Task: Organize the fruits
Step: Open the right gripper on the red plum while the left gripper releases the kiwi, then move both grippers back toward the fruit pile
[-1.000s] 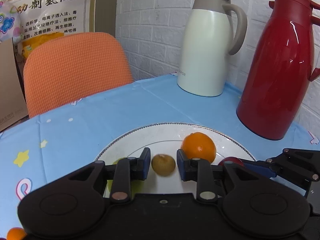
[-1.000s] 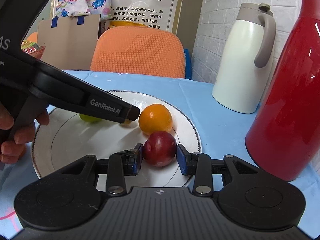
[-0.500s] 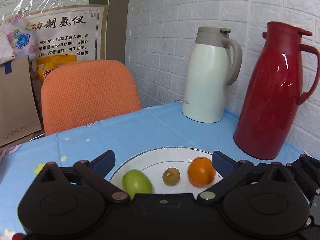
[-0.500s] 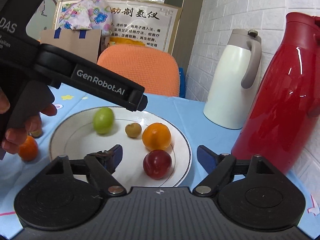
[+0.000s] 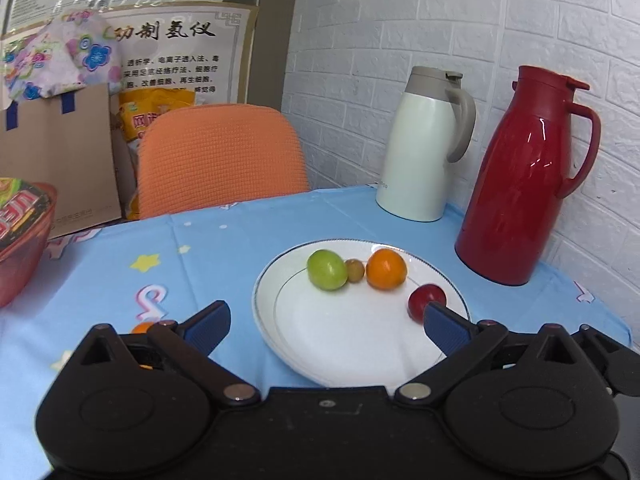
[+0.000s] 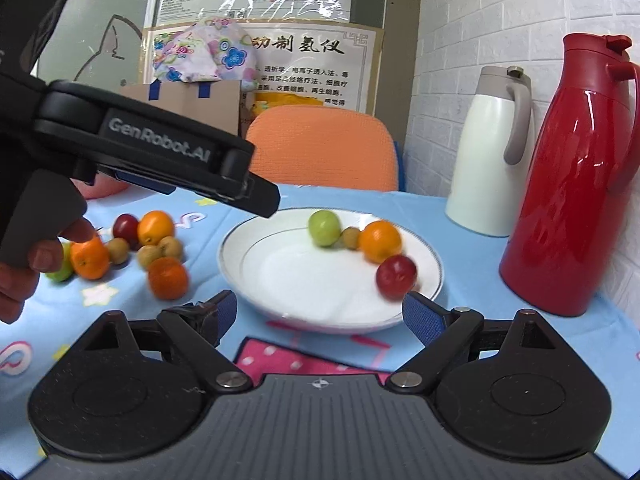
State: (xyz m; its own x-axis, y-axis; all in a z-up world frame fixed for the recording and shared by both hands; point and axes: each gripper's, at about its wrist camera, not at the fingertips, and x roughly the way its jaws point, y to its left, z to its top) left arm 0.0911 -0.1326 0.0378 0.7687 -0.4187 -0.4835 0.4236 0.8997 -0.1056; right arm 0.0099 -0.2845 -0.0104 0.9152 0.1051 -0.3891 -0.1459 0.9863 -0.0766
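Left wrist view: the left claw point(image 5: 326, 322) is spread wide with nothing between its blue pads, hanging over the near rim of the white plate point(image 5: 268, 320). The plate sits toward the worktop's far right corner, near the red jug point(image 5: 516, 184) and the white jug point(image 5: 424, 148). On it lie a green fruit point(image 5: 326, 269), a small brown fruit point(image 5: 355, 270) and an orange point(image 5: 386, 269) in a row along the far side, with a red fruit point(image 5: 425, 301) nearer the right rim. All look roundish, so no long axis or heading can be told.

Right wrist view: the right claw point(image 6: 320, 318), which has just been opening, stands spread and empty, the red fruit free on the plate. About nine loose fruits point(image 6: 124, 248) wait toward the worktop's left edge, so the sorting looks under halfway done.
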